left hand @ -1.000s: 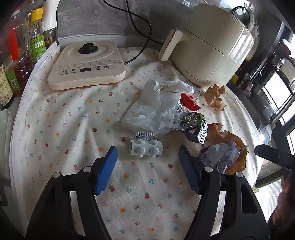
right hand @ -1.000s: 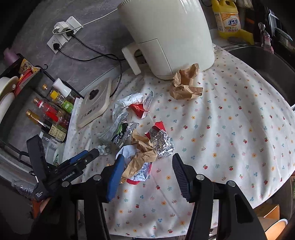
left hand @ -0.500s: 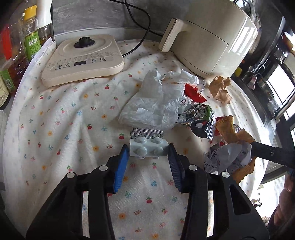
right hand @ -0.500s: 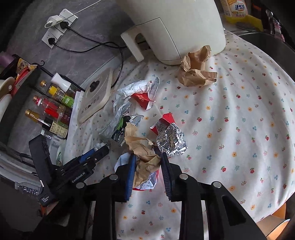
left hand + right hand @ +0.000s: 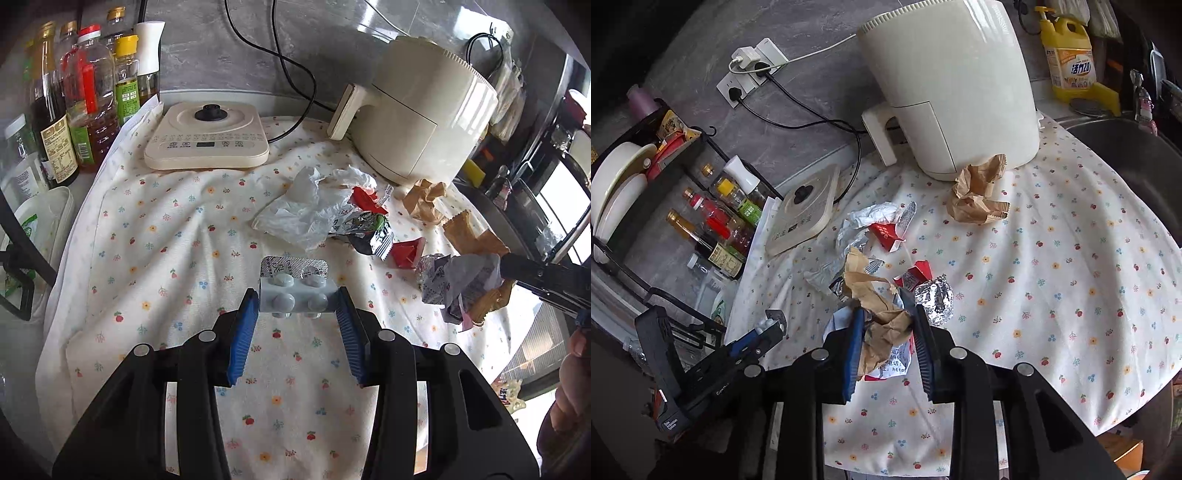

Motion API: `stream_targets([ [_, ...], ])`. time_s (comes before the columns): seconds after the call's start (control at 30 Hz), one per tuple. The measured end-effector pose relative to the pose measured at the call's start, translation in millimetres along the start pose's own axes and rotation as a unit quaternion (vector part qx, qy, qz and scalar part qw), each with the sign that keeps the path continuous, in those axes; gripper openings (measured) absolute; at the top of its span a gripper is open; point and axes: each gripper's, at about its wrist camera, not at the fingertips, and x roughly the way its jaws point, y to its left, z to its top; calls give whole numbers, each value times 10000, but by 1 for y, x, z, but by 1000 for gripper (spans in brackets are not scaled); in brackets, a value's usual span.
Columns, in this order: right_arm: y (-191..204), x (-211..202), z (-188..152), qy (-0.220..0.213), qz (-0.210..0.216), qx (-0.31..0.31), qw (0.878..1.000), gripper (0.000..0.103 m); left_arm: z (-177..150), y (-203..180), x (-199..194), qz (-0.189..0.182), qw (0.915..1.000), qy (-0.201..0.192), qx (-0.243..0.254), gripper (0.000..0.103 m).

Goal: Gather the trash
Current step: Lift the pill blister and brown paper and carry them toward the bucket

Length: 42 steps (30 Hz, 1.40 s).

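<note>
Your left gripper (image 5: 297,301) had its blue pads clamped on either side of a pill blister pack (image 5: 294,286), jaws about half shut w/ the pack bridging them; the pack sat lifted off the floral cloth (image 5: 166,236), foil end sticking out past the fingertips. Your right gripper (image 5: 888,332) was pinched narrow around a wad of brown paper and white printed wrapper (image 5: 882,325), pads pressing on the bundle; its jaws were easing apart a touch but the wad was between them and gripped. In the left wrist view that same gripper showed as a black finger at the right edge, w/ the wad hanging from it. The rest of the trash lay on the cloth: a crumpled white plastic bag (image 5: 306,210) near the middle, a silver foil snack wrapper (image 5: 364,229) touching its right side, a red packet (image 5: 406,251) just beside that, a foil ball (image 5: 934,299) just right of your right gripper's fingertips, and crumpled brown paper (image 5: 979,195) up against the base of the cream air fryer (image 5: 953,85). A cream induction cooker (image 5: 207,136) sat at the back-left of the cloth, w/ sauce bottles (image 5: 92,92) off the cloth's left edge. Yellow detergent bottle (image 5: 1071,62) stood behind the fryer, near the sink.
</note>
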Motion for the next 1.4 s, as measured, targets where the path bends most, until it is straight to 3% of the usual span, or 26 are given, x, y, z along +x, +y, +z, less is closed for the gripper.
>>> stream_targets([
  [0.2,-15,9,-15,210,-139,-66,9997,27,-28,-12,-25,19,10000,-15,49,44],
  [0.37,-9,4,-10,35,-13,-63,10000,30,-34,4,-37,69,9998,-53,-168,44],
  [0.5,9,-4,3,-256,111,-232,9993,32,-30,16,-34,82,9997,-40,-224,44],
  [0.83,36,2,25,-509,169,-441,9976,29,-2,26,-21,-80,9998,-165,-112,44],
  [0.9,41,7,28,-490,50,-561,9972,33,0,27,-16,-100,9998,-141,-126,44],
  [0.93,41,12,29,-410,6,-557,9976,46,0,28,-13,-114,9998,-118,-145,44],
  [0.97,38,20,28,-267,-22,-526,9983,53,0,28,-10,-127,9997,-92,-171,44],
  [1.2,11,50,13,264,-205,-55,9994,57,-9,33,3,-151,9995,76,-253,44],
  [1.4,-3,67,18,501,96,611,9968,65,-13,45,5,-108,9991,103,-390,44],
])
